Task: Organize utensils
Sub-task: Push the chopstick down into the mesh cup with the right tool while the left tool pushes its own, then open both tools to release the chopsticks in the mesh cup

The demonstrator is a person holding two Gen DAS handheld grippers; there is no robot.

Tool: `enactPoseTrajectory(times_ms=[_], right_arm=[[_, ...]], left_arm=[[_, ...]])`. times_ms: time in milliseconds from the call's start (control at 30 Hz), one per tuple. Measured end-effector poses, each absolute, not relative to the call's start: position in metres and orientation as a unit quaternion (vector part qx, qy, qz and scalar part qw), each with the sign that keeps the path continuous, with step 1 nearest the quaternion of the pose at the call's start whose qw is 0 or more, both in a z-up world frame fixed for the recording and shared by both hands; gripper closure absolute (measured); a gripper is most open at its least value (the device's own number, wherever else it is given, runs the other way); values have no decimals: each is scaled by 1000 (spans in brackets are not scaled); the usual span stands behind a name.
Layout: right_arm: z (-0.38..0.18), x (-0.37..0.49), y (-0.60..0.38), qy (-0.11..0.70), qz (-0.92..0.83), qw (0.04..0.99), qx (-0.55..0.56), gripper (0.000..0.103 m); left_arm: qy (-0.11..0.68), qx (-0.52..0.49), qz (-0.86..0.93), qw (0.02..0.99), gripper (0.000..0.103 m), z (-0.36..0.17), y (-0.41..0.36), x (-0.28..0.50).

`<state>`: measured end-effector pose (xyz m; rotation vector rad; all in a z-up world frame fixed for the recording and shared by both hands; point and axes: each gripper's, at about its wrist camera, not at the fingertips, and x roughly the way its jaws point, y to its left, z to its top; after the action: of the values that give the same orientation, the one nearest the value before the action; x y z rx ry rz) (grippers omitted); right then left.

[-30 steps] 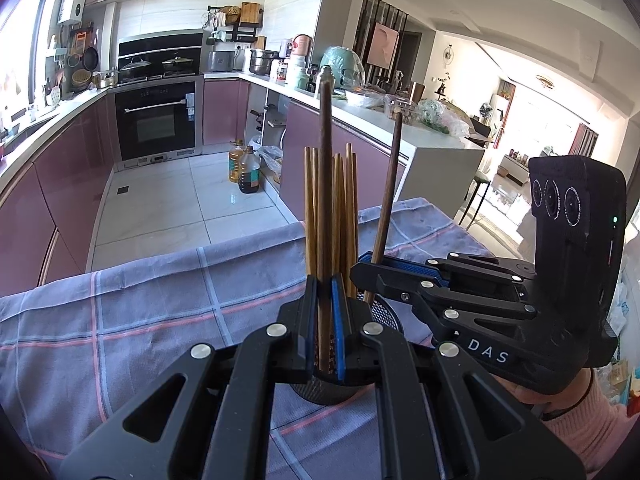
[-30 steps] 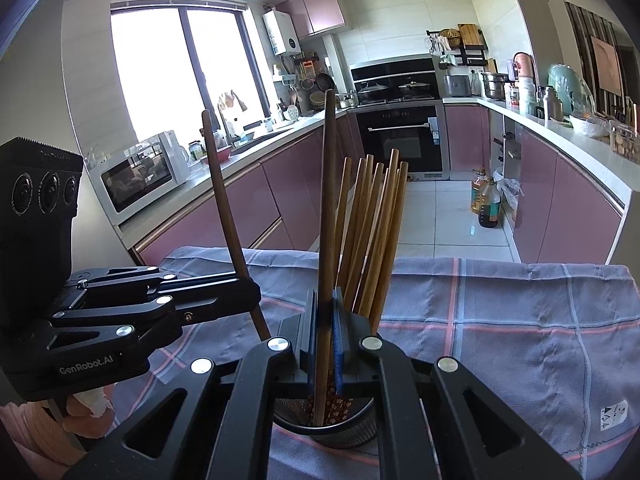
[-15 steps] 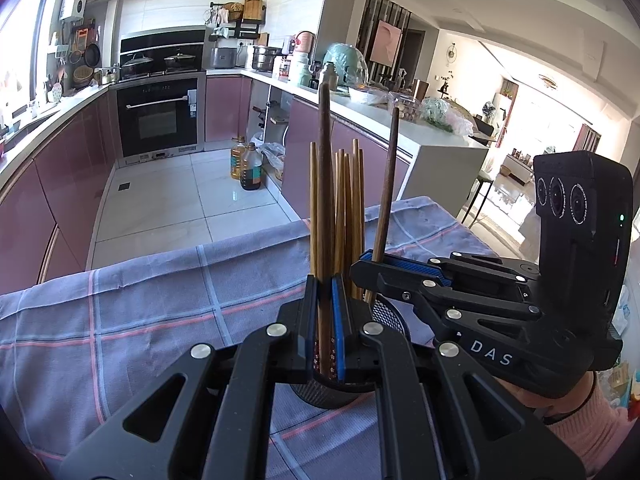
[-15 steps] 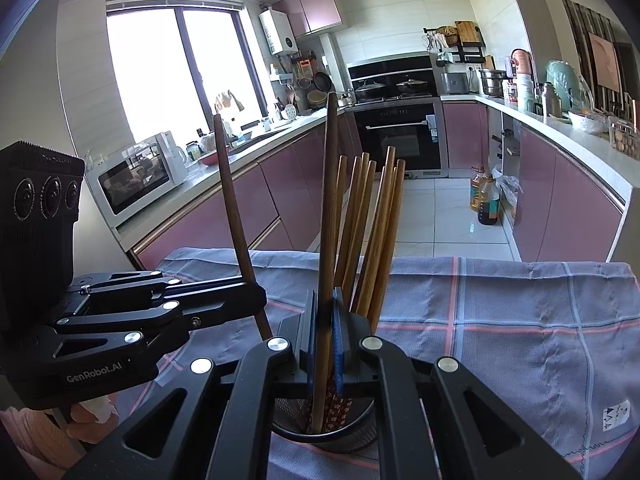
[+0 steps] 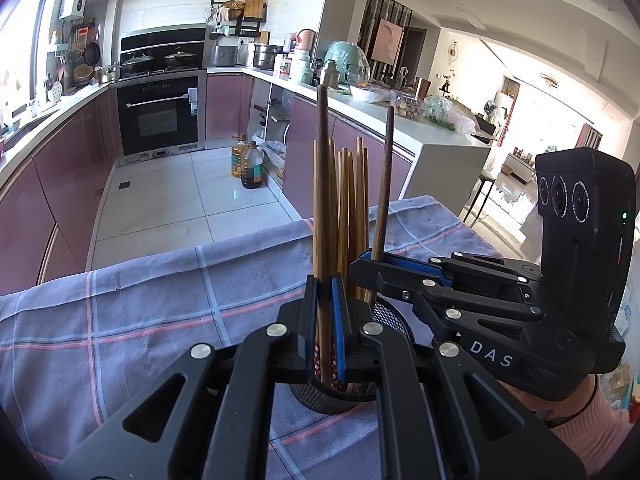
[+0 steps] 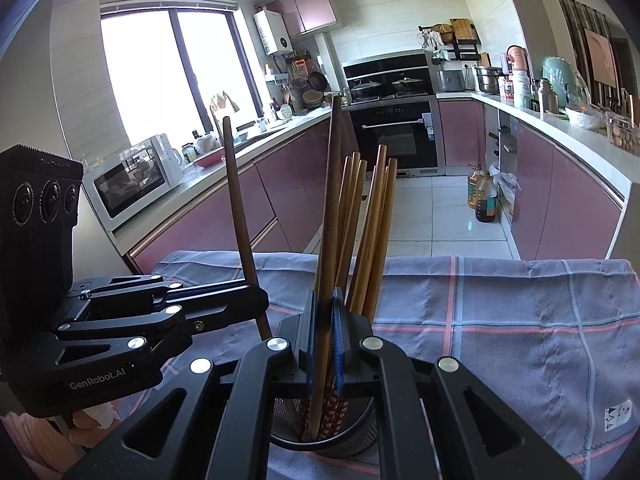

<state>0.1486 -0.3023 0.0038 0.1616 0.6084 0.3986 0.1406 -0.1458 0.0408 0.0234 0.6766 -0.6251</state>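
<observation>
A black mesh holder [image 5: 340, 394] stands on the checked cloth with several light wooden chopsticks [image 5: 352, 216] upright in it; it also shows in the right wrist view [image 6: 328, 440]. My left gripper [image 5: 323, 320] is shut on a dark chopstick [image 5: 322, 184] whose lower end is inside the holder. My right gripper [image 6: 325, 336] is shut on another dark chopstick [image 6: 334, 200], its tip also in the holder. In the left wrist view the right gripper [image 5: 370, 264] comes in from the right. In the right wrist view the left gripper [image 6: 258, 300] comes in from the left.
The blue-grey checked cloth [image 5: 140, 312] covers the table; its far edge drops to the kitchen floor. Purple cabinets, an oven [image 5: 160, 116] and oil bottles [image 5: 246, 162] lie beyond. A white label [image 6: 616, 414] is sewn on the cloth at the right.
Both grippers have sunk a little with their dark chopsticks, whose lower ends now sit deeper in the holder. Grips are unchanged.
</observation>
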Motion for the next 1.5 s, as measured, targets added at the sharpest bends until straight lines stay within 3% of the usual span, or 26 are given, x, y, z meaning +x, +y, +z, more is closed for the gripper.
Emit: enactPoseTrajectory(times_ms=[1233,1333,1400,1500], right_arm=[[0,150,-302,299,179,934,83,94],[-1,144,-302,296,183,934,84,87],[0,139,-303,294,184,934,86,81],[2,128,-301,284,186,937,82,61]], left_arm=[[339,8,-292,894,95,25,-147,159],[336,3,-290,896,87,24,-142,155],[330,-1,-284,900,77,23,-136,151],[323,-9,-279,904,68,21,-127,144]])
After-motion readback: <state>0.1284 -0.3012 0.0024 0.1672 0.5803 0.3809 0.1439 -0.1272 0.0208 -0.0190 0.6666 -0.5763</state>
